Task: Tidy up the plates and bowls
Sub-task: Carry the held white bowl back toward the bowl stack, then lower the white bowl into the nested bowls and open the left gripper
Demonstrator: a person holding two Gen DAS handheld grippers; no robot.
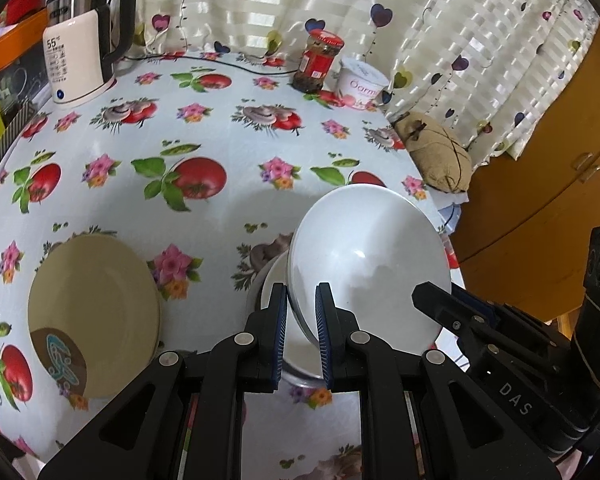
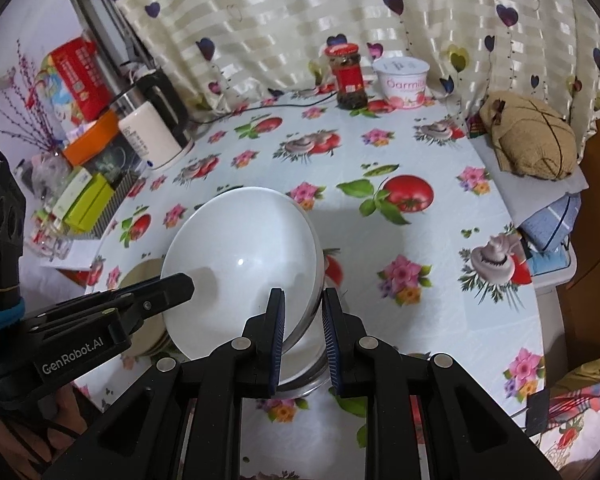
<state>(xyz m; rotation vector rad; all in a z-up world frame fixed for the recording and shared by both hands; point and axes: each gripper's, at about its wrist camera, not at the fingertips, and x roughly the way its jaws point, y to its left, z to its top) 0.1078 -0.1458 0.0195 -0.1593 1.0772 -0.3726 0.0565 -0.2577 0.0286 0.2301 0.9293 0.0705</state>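
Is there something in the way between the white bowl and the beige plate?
Nothing visible. Both grippers, left and right, hold the white bowl by opposite rim edges. Only bare tablecloth lies between it and the beige plate.

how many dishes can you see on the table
3: a large white bowl held tilted by both grippers, a smaller white dish under it, a cream plate to its left. Others may be hidden.

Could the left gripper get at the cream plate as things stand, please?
Probably not yet: the left gripper is shut on the white bowl, though open tablecloth leaves the cream plate unobstructed.
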